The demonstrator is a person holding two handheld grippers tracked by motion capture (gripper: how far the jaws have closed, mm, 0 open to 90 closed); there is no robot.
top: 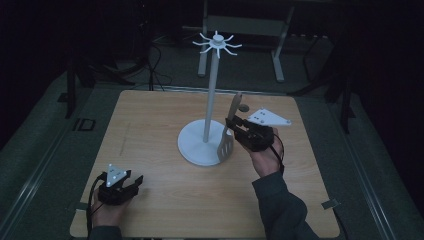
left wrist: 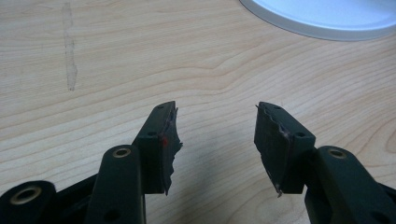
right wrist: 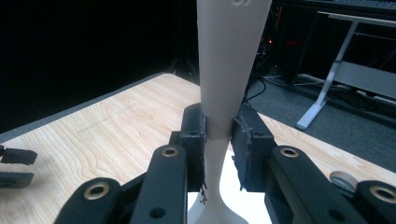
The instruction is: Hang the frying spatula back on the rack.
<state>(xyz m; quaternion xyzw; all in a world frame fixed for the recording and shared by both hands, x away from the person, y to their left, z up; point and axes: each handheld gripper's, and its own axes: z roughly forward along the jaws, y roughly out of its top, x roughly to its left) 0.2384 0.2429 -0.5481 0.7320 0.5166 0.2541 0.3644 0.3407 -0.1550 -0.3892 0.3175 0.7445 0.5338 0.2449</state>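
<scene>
— What's on the table [top: 150,150], and where's your work relative to that white stand [top: 212,100]?

— The stand is my landmark: round base, tall pole, a crown of hooks at the top. My right gripper [top: 235,127] is just beside its pole, clamped on a pale slotted spatula [top: 229,131]. The spatula stands nearly upright, blade down over the stand's base, handle pointing up toward the hooks. My left gripper [top: 131,180] rests well apart from the stand, near the table's close edge, jaws spread with nothing between them.

— How do you expect the spatula to handle?

— Light and stiff, I'd judge, and smooth enough to swivel in the pads. I have it at the narrow neck of the handle; that seems the right place, leaving the handle's end free for a hook.

— What do the gripper views add?

— The right gripper view shows the pads squeezing the handle [right wrist: 219,126] from both sides, which the high view leaves too small to tell. The left gripper view shows bare wood between my left gripper [left wrist: 217,140] jaws and the rim of the stand's base [left wrist: 322,25] ahead. The high view alone shows the hooks.
</scene>
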